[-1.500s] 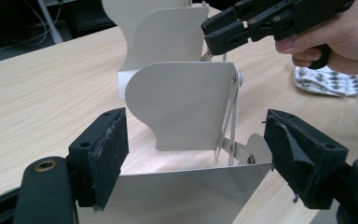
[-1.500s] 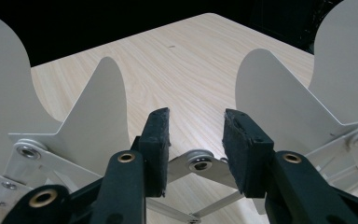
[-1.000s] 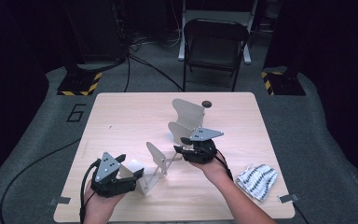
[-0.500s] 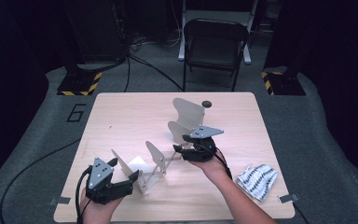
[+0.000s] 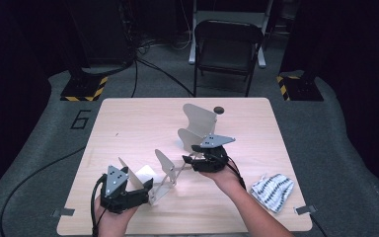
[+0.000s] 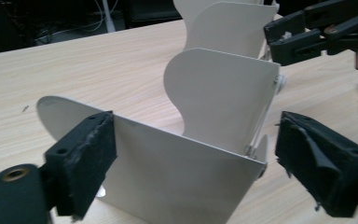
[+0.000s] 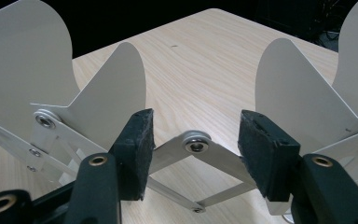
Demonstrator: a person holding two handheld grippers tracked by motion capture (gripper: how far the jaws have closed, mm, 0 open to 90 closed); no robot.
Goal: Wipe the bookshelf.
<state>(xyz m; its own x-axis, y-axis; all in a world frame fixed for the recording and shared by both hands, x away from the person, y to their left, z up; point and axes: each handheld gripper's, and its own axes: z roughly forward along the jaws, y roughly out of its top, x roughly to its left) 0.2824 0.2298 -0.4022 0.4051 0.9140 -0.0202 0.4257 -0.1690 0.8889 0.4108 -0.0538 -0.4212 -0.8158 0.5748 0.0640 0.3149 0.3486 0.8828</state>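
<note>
Currently white folding rack stands stretched across tabletop middle, plates upright. Left claw released, jaws wide around nearest end plate, left pad touching plate face, right pad apart. Right claw released, jaws just closing slightly, straddling scissor-link rivet without pressing. Striped cloth near right edge.
</note>
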